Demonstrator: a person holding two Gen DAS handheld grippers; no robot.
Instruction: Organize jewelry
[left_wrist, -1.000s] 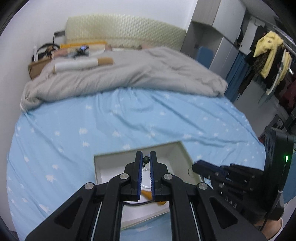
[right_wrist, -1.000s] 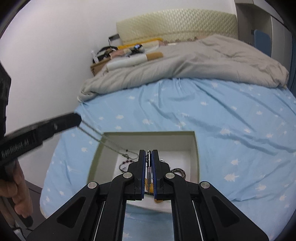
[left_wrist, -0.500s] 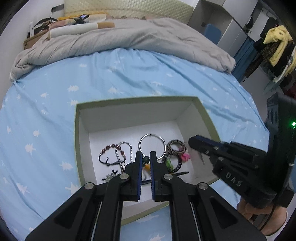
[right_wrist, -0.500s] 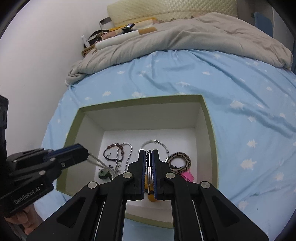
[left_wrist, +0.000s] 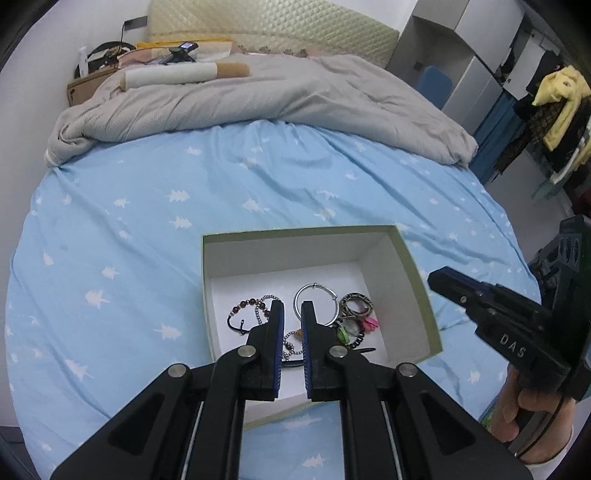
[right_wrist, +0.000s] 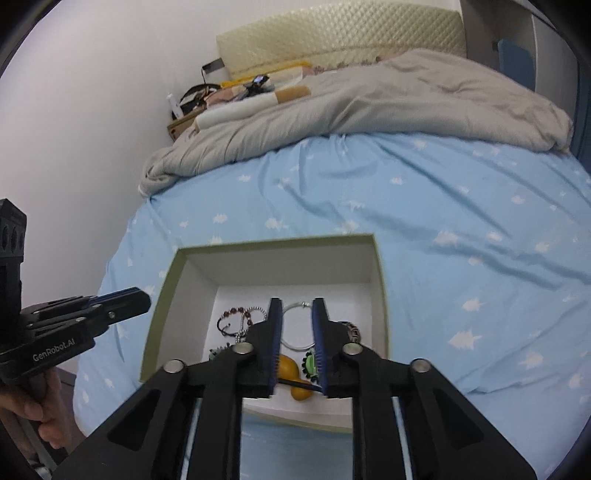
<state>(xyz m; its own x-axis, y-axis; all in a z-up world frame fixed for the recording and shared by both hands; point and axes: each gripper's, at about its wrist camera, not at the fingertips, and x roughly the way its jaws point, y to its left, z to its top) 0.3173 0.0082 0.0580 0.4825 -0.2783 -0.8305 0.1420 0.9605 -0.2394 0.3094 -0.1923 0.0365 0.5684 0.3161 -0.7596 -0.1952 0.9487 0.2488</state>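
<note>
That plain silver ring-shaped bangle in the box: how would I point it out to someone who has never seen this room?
On the blue bed sheet stands an open box with white walls inside. On its floor, in the middle of the row of jewelry, lies the silver bangle. It is a bare, thin metal hoop, unlike the beaded bracelet on its left and the thick patterned ring on its right.

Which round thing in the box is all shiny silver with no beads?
The plain silver bangle, lying in the middle of the box. The bracelet to its left has dark red beads, and the ring to its right is brown-patterned.
</note>
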